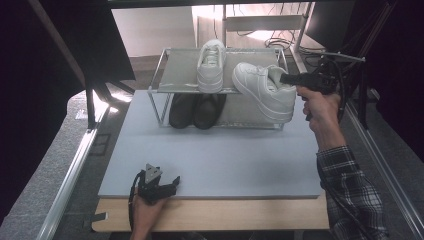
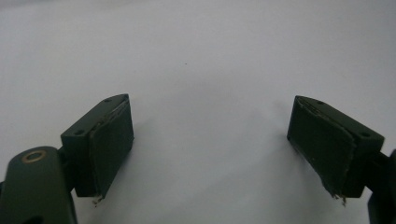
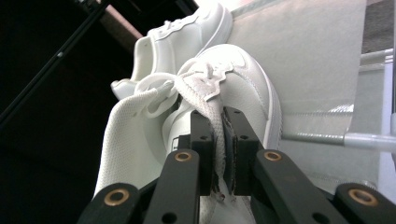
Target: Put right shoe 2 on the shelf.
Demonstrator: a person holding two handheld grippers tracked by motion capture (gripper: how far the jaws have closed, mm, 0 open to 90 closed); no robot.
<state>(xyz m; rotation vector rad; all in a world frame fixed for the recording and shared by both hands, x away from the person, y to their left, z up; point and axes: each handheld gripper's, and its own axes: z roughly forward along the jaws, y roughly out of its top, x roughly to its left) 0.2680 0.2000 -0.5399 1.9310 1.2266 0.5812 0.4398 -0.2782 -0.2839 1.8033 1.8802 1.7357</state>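
A white sneaker (image 1: 264,90) hangs tilted in the air at the right end of the wire shoe rack (image 1: 161,75), heel toward my right gripper (image 1: 290,79). That gripper (image 3: 221,148) is shut on the sneaker's (image 3: 233,79) heel collar and lace. A second white sneaker (image 1: 211,65) stands on the rack's top shelf; it lies farther off (image 3: 182,37) in the right gripper view. My left gripper (image 1: 167,187) rests at the mat's front edge, and its jaws (image 2: 210,149) stand wide open over bare mat with nothing between them.
A pair of black shoes (image 1: 196,110) sits on the rack's lower level. The rack stands at the back of a grey mat (image 1: 210,160) on a wooden table. Cables and dark equipment (image 1: 330,30) crowd the back right.
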